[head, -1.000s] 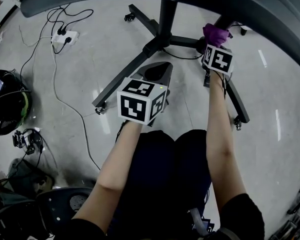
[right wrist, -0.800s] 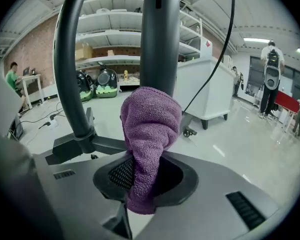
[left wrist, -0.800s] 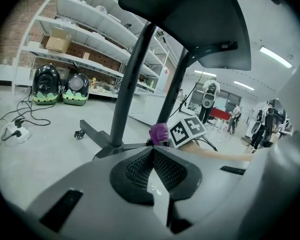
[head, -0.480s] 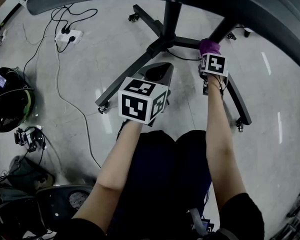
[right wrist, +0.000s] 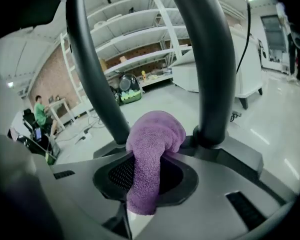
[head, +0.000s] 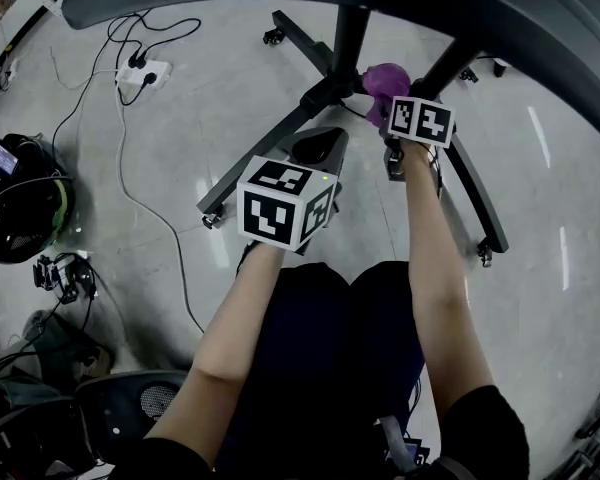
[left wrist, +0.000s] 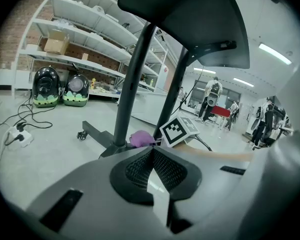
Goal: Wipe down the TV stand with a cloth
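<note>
The right gripper [right wrist: 146, 176] was clenched on a purple cloth [right wrist: 155, 134]. In its own view the jaws pinched the lower part of the cloth, and the loose top stood out ahead of them as a rounded wad. That wad was down at the base of the stand [head: 320, 96], between the feet of its two posts [right wrist: 210, 74], where the legs spread out over the floor [head: 180, 148]. Whether the cloth was pressed on the metal or just beside it could not be told.

The left gripper [left wrist: 152, 154] had its jaws closed together on nothing. It hung near the front leg [head: 255, 168], apart from the cloth and taking no part.

The cloth looked like terry: light, soft and limp. It would probably fold round the tubes and corners of the base rather than slide flat, and drag a little on dusty paint. The hold low on the cloth seemed sound, since it left a thick pad forward to rub with. A grip nearer the top would likely bring the jaws against the stand. The stand was on casters and might roll under a hard push.
</note>
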The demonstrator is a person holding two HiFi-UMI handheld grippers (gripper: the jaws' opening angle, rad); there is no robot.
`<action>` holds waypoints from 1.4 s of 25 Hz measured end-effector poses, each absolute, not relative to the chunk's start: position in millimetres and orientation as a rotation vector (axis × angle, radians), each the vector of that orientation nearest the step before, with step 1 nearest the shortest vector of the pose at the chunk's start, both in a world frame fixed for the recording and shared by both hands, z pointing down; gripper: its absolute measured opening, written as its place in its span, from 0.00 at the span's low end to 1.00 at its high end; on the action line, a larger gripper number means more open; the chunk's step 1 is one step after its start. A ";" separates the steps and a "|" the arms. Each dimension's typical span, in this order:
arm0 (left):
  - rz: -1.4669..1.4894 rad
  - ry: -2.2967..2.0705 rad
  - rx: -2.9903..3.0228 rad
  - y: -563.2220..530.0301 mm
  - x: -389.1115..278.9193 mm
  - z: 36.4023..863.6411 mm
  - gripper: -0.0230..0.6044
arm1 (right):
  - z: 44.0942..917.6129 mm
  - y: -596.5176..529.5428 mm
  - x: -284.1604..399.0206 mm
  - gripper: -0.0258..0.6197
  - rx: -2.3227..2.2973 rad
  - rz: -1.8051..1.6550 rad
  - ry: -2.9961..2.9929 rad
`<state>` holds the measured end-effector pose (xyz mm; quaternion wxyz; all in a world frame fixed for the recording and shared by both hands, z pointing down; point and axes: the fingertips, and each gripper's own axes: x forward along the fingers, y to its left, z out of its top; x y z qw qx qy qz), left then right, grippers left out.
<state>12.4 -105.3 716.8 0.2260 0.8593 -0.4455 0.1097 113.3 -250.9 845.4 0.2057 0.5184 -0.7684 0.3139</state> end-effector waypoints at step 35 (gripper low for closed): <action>0.271 -1.227 2.329 -105.4 -8.4 719.2 0.04 | 875.7 -272.1 156.4 0.20 1.917 1.152 -1.899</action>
